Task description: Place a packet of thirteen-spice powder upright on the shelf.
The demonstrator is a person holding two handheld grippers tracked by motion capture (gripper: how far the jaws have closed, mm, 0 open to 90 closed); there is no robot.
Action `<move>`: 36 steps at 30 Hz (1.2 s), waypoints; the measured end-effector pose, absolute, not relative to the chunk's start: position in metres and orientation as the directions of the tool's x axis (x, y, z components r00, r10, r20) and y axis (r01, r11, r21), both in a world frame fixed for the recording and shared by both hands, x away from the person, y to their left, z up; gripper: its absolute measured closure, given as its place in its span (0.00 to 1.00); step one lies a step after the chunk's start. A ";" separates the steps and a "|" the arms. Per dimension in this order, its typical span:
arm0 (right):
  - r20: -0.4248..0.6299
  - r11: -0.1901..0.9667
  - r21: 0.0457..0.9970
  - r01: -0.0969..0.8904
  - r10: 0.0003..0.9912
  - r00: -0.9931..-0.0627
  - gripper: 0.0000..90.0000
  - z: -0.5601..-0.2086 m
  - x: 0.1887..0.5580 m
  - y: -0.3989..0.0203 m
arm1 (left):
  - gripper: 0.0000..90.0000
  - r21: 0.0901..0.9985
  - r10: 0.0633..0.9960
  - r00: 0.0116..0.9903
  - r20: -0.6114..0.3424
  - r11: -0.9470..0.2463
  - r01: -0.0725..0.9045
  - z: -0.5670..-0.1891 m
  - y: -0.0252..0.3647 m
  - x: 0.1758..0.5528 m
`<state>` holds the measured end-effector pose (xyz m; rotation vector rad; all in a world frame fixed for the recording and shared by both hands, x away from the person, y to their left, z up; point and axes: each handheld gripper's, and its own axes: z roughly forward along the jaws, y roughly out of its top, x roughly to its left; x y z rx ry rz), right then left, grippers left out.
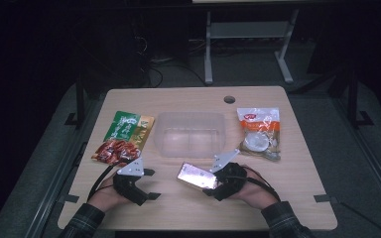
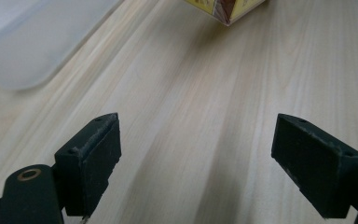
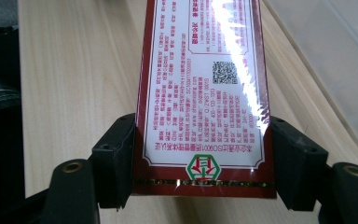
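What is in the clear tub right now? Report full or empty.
Empty. In the high view the clear tub shows only its bare bottom; the box is outside it, clamped in the right hand-held gripper.

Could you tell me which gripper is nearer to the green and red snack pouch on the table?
Left. The left gripper sits open just below the green and red snack pouch, while the right gripper, clamped on a red-bordered box, is across the table's middle.

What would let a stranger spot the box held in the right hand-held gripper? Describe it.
Start at the clear plastic tub in the middle of the wooden table. Just in front of it, the right hand-held gripper clamps a flat box. Unlike the soft snack bags on either side, it is rigid, dark red-edged, with a glossy white panel of red print and a QR code.
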<state>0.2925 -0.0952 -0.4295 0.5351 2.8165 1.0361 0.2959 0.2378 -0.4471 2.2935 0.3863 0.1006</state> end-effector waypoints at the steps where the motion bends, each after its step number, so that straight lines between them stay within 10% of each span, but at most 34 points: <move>1: 0.035 0.708 0.643 0.291 0.353 -0.935 0.35 -0.428 0.291 -0.096 | 0.17 0.735 0.302 0.952 -0.050 -0.634 0.240 -0.445 0.237 0.295; 36: 0.036 0.669 0.728 0.147 0.176 -0.984 0.35 -0.423 0.278 -0.099 | 0.15 0.767 0.023 0.998 -0.053 -0.639 0.056 -0.408 0.180 0.305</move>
